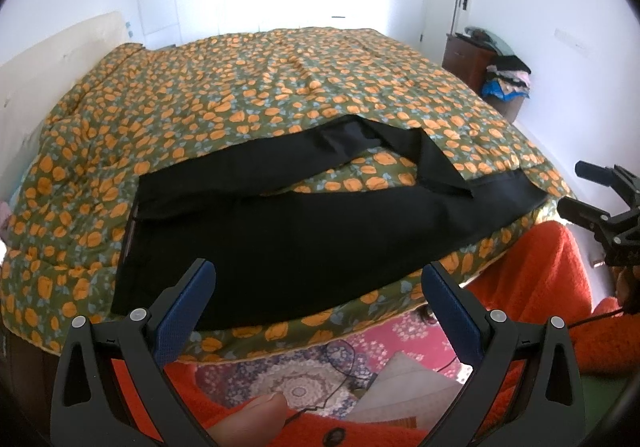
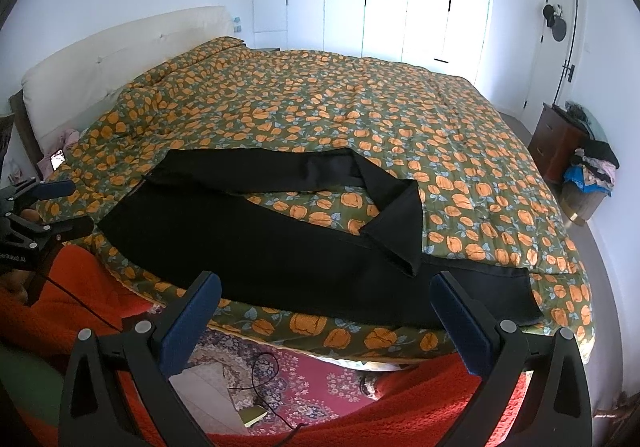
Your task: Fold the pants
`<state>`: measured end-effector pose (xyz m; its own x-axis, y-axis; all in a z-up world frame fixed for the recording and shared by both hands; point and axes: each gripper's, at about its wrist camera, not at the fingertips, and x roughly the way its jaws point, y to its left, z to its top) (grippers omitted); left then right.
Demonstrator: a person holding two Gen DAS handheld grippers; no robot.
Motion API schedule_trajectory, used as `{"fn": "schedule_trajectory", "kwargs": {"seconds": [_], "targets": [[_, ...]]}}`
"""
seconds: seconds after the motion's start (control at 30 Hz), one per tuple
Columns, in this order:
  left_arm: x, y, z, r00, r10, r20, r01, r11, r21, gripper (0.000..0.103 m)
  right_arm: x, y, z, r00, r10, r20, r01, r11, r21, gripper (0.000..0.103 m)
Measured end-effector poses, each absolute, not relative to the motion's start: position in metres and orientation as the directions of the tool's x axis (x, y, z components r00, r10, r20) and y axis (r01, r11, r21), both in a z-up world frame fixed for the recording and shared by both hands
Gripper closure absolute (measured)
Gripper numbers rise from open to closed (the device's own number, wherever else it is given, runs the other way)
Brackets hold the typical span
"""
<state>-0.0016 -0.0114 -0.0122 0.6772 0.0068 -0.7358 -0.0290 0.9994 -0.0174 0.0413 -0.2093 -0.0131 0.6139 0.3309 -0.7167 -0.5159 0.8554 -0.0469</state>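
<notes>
Black pants (image 1: 304, 231) lie lengthwise along the near edge of a bed (image 2: 360, 103) covered in an orange-flowered quilt, waistband toward the left gripper (image 1: 318, 289), leg hems toward the right gripper (image 2: 326, 301). Both grippers hover just short of the fabric, jaws wide and empty. The far leg appears doubled back on itself, its hem resting across the near leg.

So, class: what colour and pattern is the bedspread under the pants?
The bedspread is olive green with orange flowers and pale blue leaves, clearest in the right wrist view.
</notes>
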Motion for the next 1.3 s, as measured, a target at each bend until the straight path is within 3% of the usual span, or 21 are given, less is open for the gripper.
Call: {"fn": "schedule_trajectory", "kwargs": {"seconds": [1.3], "targets": [[-0.001, -0.014, -0.012, 0.677, 0.009, -0.736, -0.029, 0.999, -0.015, 0.0, 0.036, -0.198, -0.018, 0.601, 0.338, -0.724, -0.53, 0.847, -0.044, 0.0]]}}
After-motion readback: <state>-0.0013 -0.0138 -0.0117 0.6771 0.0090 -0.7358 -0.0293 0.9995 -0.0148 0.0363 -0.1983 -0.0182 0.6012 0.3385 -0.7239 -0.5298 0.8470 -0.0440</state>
